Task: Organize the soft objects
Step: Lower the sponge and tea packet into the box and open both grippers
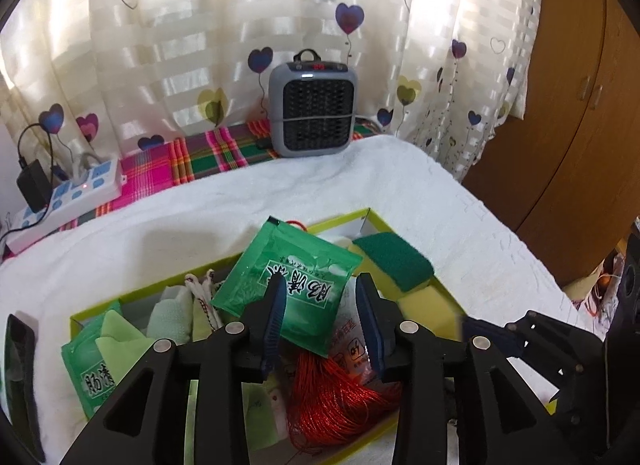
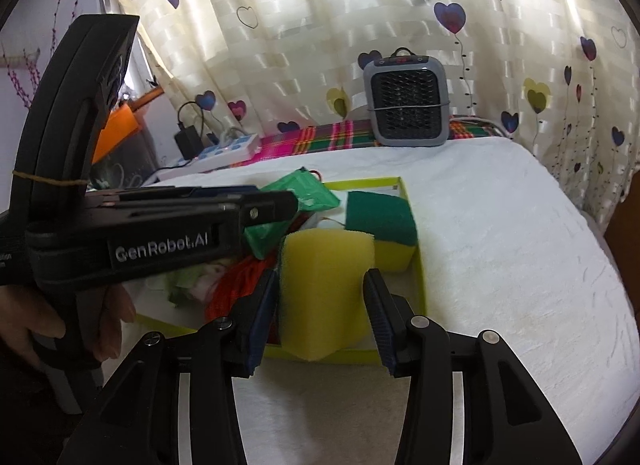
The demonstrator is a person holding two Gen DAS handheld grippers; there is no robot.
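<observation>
A shallow yellow-green box (image 1: 340, 221) (image 2: 418, 265) lies on a white towel-covered surface. It holds a green packet (image 1: 296, 277) (image 2: 304, 189), a red tassel (image 1: 340, 397) (image 2: 240, 285), pale cloths (image 1: 172, 317), a second green packet (image 1: 92, 369) and a green-topped yellow sponge (image 1: 394, 261) (image 2: 380, 221). My left gripper (image 1: 322, 293) is open over the box, its left finger touching the green packet. My right gripper (image 2: 320, 285) is shut on a yellow sponge (image 2: 324, 293), holding it upright at the box's near right corner. The left gripper's body (image 2: 160, 233) shows in the right wrist view.
A grey fan heater (image 1: 314, 105) (image 2: 406, 101) stands at the back on a plaid cloth (image 1: 200, 157). A white power strip (image 1: 68, 197) (image 2: 216, 153) with a black adapter lies at the left. Heart-print curtains hang behind. A wooden wardrobe (image 1: 580, 105) stands at the right.
</observation>
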